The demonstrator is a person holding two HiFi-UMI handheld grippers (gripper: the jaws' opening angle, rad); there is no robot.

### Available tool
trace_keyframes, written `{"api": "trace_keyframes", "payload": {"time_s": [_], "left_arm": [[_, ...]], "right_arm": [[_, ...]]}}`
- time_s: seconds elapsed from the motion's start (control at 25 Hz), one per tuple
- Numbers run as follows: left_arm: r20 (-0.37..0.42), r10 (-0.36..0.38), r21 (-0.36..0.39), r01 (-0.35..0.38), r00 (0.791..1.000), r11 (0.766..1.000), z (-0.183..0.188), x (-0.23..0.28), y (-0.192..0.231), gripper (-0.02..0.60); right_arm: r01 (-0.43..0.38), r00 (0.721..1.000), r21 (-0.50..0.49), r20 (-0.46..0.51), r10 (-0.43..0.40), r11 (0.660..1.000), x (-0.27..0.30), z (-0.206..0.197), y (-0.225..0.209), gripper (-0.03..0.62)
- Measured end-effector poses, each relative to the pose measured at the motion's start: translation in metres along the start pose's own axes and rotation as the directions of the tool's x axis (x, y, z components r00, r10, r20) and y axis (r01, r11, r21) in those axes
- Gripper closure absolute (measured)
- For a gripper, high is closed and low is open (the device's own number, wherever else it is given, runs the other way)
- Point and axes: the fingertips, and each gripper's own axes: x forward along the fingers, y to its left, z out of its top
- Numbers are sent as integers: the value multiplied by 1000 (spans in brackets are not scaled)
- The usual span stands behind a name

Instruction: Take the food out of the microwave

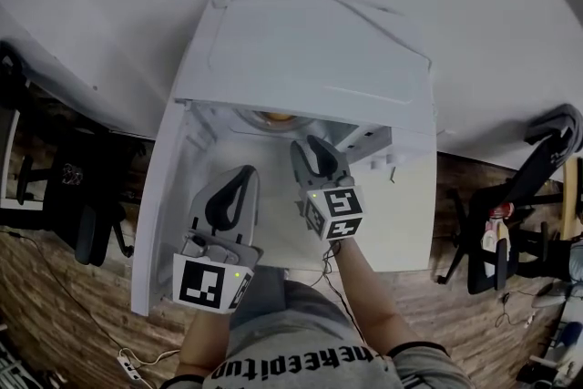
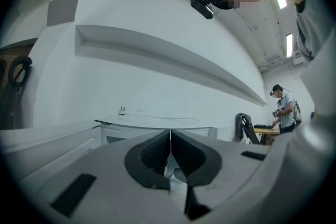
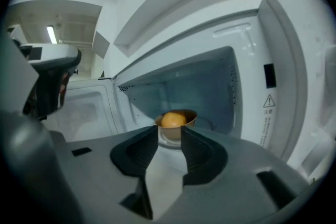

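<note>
White tabletop [image 1: 91, 5] carries an open microwave [image 1: 301, 59]. Inside its cavity a round orange food [image 3: 173, 119] sits in a brown bowl [image 3: 181, 128]. The right gripper [image 3: 169, 139] points at the bowl from the opening, apart from it, jaws narrowly parted and empty. The left gripper [image 2: 170, 136], by the swung-out door [image 1: 168, 196], has its jaws together on nothing.

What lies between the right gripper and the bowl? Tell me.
Nothing: the right gripper view shows a bare stretch from the open right gripper to the bowl inside the microwave.

Smooth white microwave [image 1: 301, 59], glossy inside; bowl [image 3: 189, 117] perhaps glazed ceramic; right gripper [image 3: 169, 134] matt grey plastic
</note>
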Motion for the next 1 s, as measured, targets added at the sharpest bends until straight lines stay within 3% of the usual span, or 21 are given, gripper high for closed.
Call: {"api": "trace_keyframes", "payload": {"time_s": [0.4,0.52,1.0], "left_arm": [[-15,15,-11,-15,1000,1000,-9,4,11,572],[-17,13,-9,-14,1000,1000,-11,5,13,572],[-22,8,-24,-9,1000,1000,-16,3,22,572]], "right_arm": [[-2,999,-33,-35,0,999,39,-16,0,249],[3,997,-47,-77,-6,999,46,-23,0,223],[103,992,-62,-73,-108,993,78,-17,-4,155]]}}
